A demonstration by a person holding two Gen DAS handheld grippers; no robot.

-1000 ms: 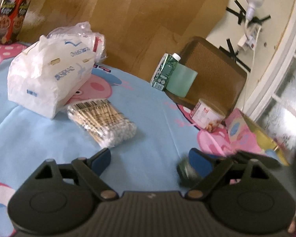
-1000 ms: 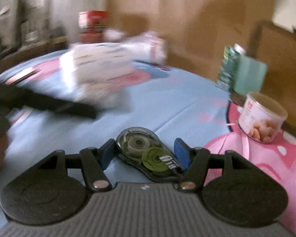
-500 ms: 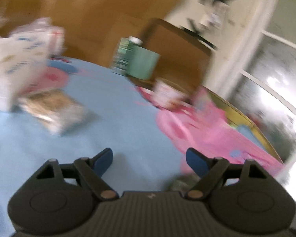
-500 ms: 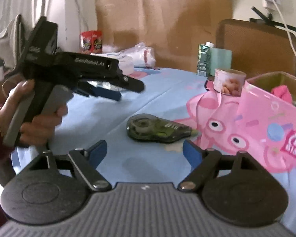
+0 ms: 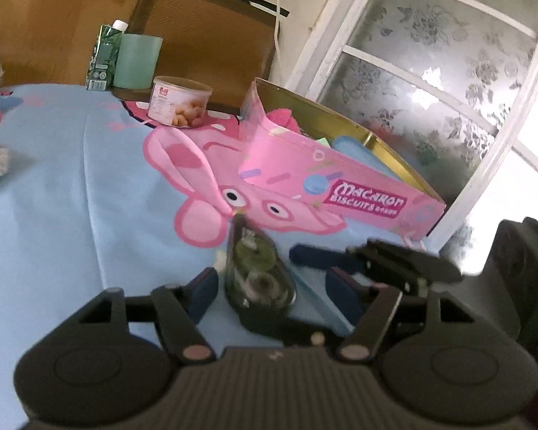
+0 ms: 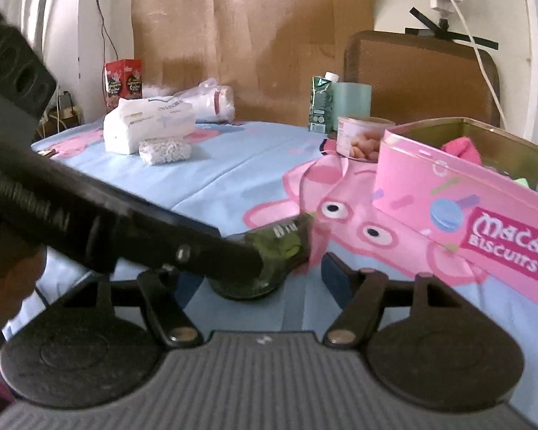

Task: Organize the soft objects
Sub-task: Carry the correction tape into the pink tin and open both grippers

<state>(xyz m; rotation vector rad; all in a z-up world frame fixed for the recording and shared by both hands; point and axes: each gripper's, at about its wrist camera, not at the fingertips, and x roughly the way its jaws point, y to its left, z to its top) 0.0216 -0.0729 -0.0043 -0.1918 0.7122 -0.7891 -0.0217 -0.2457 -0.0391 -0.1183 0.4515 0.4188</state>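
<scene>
A dark green correction-tape dispenser (image 5: 256, 272) lies on the blue cartoon tablecloth (image 5: 71, 197) between the open fingers of my left gripper (image 5: 274, 295). My right gripper (image 6: 254, 283) is open and empty just in front of the same dispenser (image 6: 279, 247), whose near part is hidden by the left gripper's body (image 6: 107, 233). The pink Macaron biscuit tin (image 5: 326, 186) stands to the right, holding a pink soft item (image 5: 281, 118) and a blue one (image 5: 355, 147). A white tissue pack (image 6: 149, 123) and a cotton-swab pack (image 6: 165, 152) lie at the far left.
A can of nuts (image 5: 179, 105), a green carton (image 5: 102, 59), a pale green cup (image 5: 136, 61) and a brown chair back (image 5: 204, 36) stand beyond the tin. A red snack box (image 6: 123, 79) and a plastic-wrapped roll (image 6: 211, 102) sit at the far left. A frosted window (image 5: 430, 89) is on the right.
My right gripper opened, let go of the dispenser onto the cloth and drew back. My left gripper swung right from the tissue and swab packs and now brackets the dispenser.
</scene>
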